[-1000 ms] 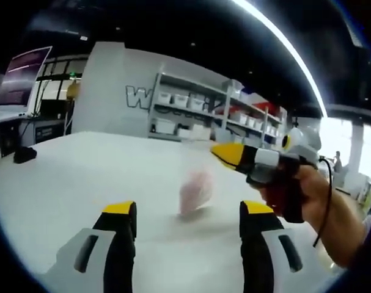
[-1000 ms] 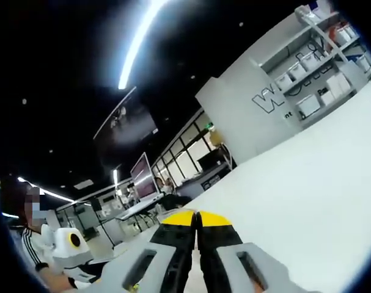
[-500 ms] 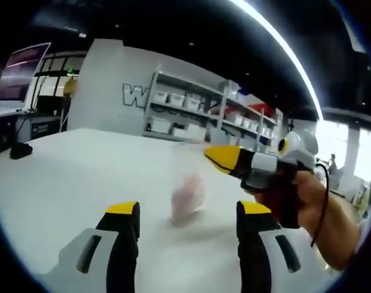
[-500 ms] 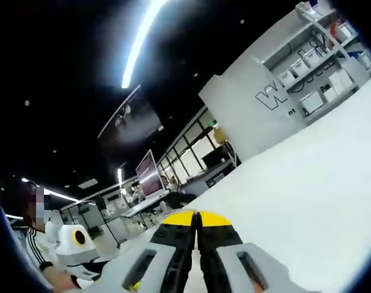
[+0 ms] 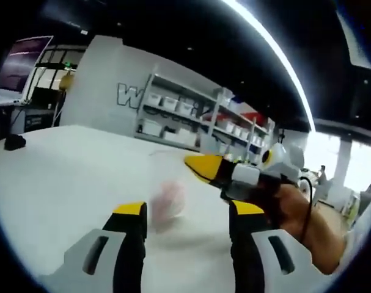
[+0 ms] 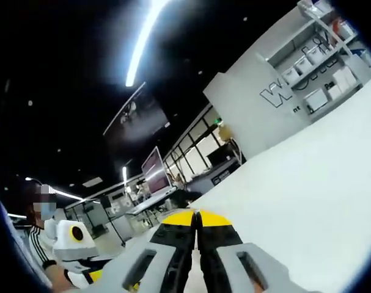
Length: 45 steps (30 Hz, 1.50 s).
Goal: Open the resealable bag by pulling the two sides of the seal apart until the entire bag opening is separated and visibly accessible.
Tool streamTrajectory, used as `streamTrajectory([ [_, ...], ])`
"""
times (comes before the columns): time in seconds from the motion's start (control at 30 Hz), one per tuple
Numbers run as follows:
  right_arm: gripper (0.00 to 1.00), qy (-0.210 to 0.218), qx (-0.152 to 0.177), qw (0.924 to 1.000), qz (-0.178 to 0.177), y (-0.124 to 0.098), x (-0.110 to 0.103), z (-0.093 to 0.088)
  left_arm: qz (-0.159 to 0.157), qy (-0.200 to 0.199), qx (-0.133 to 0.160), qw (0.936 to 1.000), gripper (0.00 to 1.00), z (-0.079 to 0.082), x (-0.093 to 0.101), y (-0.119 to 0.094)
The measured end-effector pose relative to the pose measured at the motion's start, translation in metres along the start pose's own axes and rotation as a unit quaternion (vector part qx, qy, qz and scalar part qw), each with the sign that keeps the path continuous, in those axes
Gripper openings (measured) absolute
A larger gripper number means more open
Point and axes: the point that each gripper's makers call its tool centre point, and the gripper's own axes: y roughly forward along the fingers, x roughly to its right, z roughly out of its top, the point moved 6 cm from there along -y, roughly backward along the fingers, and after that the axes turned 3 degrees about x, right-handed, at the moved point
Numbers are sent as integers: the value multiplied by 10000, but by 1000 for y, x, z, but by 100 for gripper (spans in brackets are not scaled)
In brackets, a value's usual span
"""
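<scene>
In the left gripper view a clear resealable bag [image 5: 165, 194] with something pink in its lower part hangs upright over the white table [image 5: 57, 177]. My right gripper [image 5: 194, 163] comes in from the right, held by a hand [image 5: 298, 223], its yellow tips together at the bag's upper right edge. The film is blurred, so the exact pinch point is hard to see. My left gripper [image 5: 188, 210] stands open, its jaws on either side of the bag and a little short of it. In the right gripper view my right gripper [image 6: 197, 217] has its jaws pressed together.
Shelving [image 5: 191, 119] with white bins stands behind the table against a grey wall. A small dark object [image 5: 14, 142] lies on the table's far left. In the right gripper view the wide white table [image 6: 307, 177] runs off to the right, and desks with monitors [image 6: 153, 177] lie beyond.
In the left gripper view the bag and the right gripper now sit further left and closer to my open jaws. Neither gripper's jaws have changed.
</scene>
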Motion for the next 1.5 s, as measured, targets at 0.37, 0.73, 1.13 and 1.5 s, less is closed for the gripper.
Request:
streamTrajectory([
  [0.37,0,-265,-171,9995,68,-4,-11,-13,-166,-475,230,9985,30,6,-1,-3],
  [0.73,0,-662,-303,9973,85,-13,-17,-16,-341,-1428,413,9883,25,4,-3,-2],
  [1.13,0,-2223,-694,9724,99,-26,-35,-23,-306,-1671,674,9832,19,4,-5,-3],
  [1.5,0,-2452,-772,9663,157,-36,-40,-31,-316,-2264,791,9703,9,-2,-8,-8],
])
